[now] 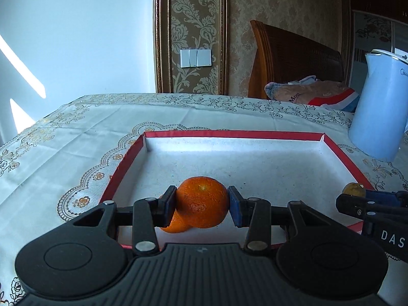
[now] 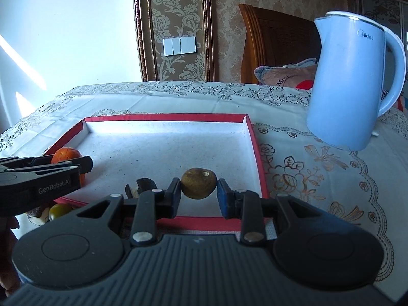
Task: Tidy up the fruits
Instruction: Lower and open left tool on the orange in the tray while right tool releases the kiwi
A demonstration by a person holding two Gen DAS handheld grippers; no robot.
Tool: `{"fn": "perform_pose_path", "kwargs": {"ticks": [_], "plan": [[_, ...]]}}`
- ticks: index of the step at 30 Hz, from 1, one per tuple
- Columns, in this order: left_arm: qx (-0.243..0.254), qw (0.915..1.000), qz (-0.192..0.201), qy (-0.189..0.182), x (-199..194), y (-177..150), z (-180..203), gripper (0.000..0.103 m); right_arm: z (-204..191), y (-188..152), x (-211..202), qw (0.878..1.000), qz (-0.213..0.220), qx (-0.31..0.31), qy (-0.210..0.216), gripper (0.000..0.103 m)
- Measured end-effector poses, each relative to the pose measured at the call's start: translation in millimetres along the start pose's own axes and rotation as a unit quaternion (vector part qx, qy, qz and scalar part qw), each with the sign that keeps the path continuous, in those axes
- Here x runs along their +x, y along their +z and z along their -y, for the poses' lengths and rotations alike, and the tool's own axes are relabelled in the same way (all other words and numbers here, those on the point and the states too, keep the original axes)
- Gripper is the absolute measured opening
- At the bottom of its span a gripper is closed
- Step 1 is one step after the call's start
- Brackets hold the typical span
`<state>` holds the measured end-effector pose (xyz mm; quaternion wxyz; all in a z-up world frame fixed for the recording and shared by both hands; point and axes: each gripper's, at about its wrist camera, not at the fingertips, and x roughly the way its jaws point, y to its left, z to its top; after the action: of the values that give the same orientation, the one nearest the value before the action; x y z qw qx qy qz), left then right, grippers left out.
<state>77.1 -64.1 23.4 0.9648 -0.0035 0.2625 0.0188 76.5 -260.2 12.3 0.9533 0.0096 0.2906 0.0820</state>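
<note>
Orange (image 1: pixel 202 205) clamped in left gripper (image 1: pixel 202 205) jaws, over near-left corner of red-rimmed tray (image 1: pixel 255 134), a second orange (image 1: pixel 173 225) beneath it on tray floor. Brownish-green fruit (image 2: pixel 198 183) sits between right gripper (image 2: pixel 198 196) jaws near tray's near-right corner; left pad touching, right side shows slight gap, grip uncertain. Tray lies mid-bench on lace cloth (image 2: pixel 306 178); blue kettle (image 2: pixel 352 89) toward bench's far-right edge.

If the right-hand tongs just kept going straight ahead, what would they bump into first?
The right tongs already hold a brownish-green fruit over the red-edged tray. Straight ahead lies only bare tray floor, then probably the tray's far wall. The blue kettle sits off to the right; depth is unclear.
</note>
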Motion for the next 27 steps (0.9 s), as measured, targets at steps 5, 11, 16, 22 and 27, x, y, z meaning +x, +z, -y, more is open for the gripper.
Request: {"fn": "perform_pose_path", "kwargs": {"ticks": [5,11,16,22,27], "plan": [[0.01,0.9999,0.009,0.009,5.4,-0.2,4.2,0.042,-1.4,-1.3,5.1,1.0,-0.006,-0.001,0.007,0.029],[0.019,0.9997,0.017,-0.002,4.0,-3.2,11.7,0.042,-0.8,-4.8,11.1,1.0,-0.015,0.004,0.006,0.029],[0.034,0.9992,0.022,0.0,3.5,-7.3,18.3,0.042,-3.6,-6.5,12.7,1.0,-0.017,0.003,0.011,0.029],[0.038,0.9991,0.015,-0.014,5.3,-7.6,24.8,0.043,-8.9,-6.5,16.8,1.0,-0.019,0.002,0.005,0.029],[0.04,0.9988,0.005,-0.027,9.0,-7.8,29.2,0.042,-10.3,-7.9,19.5,1.0,-0.017,0.006,0.0,0.03]]}}
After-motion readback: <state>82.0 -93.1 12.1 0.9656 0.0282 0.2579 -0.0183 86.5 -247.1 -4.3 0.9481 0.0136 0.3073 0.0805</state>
